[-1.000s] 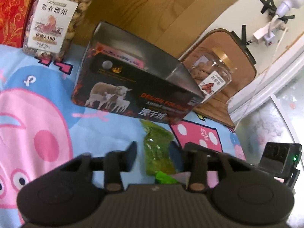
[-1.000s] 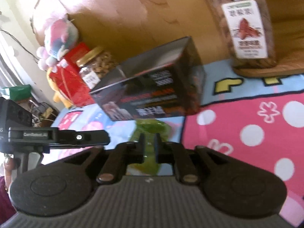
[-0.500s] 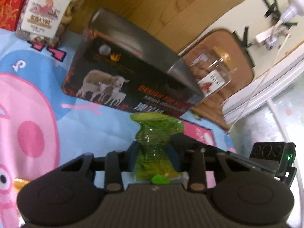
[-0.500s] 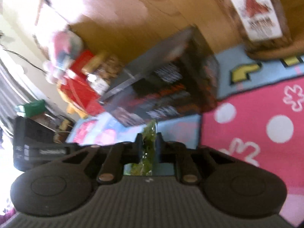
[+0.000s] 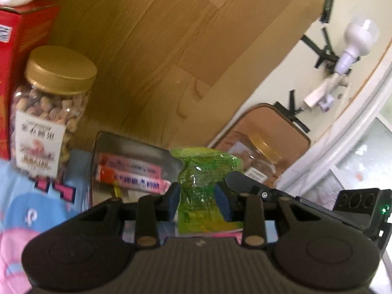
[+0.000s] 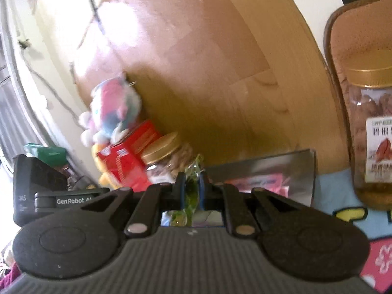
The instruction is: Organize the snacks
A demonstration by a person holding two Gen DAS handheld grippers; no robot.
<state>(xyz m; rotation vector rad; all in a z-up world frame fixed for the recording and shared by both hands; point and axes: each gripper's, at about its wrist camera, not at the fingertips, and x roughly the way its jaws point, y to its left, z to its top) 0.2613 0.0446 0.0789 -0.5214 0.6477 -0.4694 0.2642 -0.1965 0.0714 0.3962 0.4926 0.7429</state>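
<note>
plush toy (image 6: 115, 112), light bulb (image 5: 357, 39), cartoon-print cloth (image 5: 36, 203)

Glossy crinkled green plastic packet (image 5: 203, 186), shiny metal tin (image 5: 137, 156), smooth wood-grain panel (image 5: 171, 49), clear plastic jar (image 5: 49, 112)

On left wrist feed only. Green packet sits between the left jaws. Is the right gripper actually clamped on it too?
Observer: Yes. In the right wrist view, the right gripper has its jaws shut on the green packet, which shows there edge-on.
Operator: What's on top of the red box? I only get a white scrap at my frame corner.
Observer: A pink, blue and white plush toy sits on the red box.
</note>
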